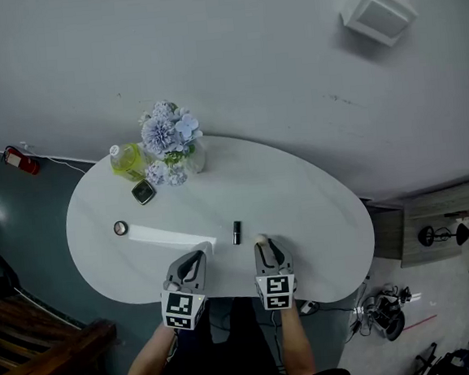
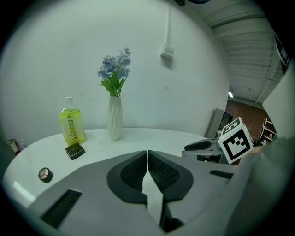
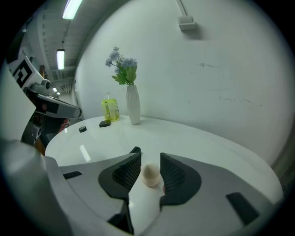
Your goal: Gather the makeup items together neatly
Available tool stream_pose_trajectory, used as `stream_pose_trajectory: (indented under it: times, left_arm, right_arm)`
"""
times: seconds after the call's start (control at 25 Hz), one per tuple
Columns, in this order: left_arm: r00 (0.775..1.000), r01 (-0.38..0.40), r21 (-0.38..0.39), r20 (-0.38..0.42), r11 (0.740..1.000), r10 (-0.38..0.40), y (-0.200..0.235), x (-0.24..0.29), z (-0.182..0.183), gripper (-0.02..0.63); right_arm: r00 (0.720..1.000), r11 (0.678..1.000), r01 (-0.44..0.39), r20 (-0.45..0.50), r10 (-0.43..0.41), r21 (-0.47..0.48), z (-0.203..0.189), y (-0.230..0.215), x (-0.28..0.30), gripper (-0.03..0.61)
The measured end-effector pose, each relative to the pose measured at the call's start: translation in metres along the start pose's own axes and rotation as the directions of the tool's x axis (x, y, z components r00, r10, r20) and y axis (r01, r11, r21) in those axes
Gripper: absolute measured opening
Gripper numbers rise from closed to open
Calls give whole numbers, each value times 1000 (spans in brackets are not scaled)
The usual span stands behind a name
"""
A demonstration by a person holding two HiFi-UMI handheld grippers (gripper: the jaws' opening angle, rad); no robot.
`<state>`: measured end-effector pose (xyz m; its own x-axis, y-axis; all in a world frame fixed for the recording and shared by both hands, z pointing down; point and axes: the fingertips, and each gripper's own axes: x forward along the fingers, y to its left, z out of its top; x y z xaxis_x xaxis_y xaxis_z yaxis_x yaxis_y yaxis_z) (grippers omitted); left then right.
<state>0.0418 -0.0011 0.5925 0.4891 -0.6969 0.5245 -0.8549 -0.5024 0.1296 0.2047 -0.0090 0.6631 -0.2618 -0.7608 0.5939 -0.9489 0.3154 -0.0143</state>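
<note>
A beige egg-shaped makeup sponge [image 1: 260, 239] [image 3: 150, 175] sits near the front edge of the white oval table [image 1: 310, 209], and my right gripper [image 1: 264, 242] [image 3: 150, 160] is shut on it. Just left of it lies a black lipstick tube [image 1: 237, 232]. A black compact [image 1: 143, 191] [image 2: 74, 150] [image 3: 105, 123] and a small round pot [image 1: 121, 228] [image 2: 45, 174] [image 3: 82, 129] lie on the table's left part. My left gripper [image 1: 201, 249] [image 2: 147, 156] is shut with nothing in it, over the front edge left of the lipstick.
A white vase of blue flowers [image 1: 169, 143] [image 2: 115, 120] [image 3: 133, 110] and a yellow-green bottle [image 1: 126, 161] [image 2: 72, 122] [image 3: 110, 109] stand at the table's far left side. A wall runs close behind the table. The person's legs are at the front edge.
</note>
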Motion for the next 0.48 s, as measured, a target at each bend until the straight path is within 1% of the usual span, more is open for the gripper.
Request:
stream_pose_trajectory:
  times: [0.08,0.24,0.48]
  left_arm:
    - [1000,1,7,16,1000,-1,-1,-4,8,21]
    - [998,-1,31,63,1000,-1,-2,-18,32,22]
    - [988,-10,75,154,997,-2,-1,-44,79,21]
  right_arm:
    - [1000,1000,14,26,-14,-6,10,-2,-8,124]
    - [993,999,50,111,-49,-7,47,-5,-33,124]
    - [973,999,53,226,-50,-7,102,3,-72,123]
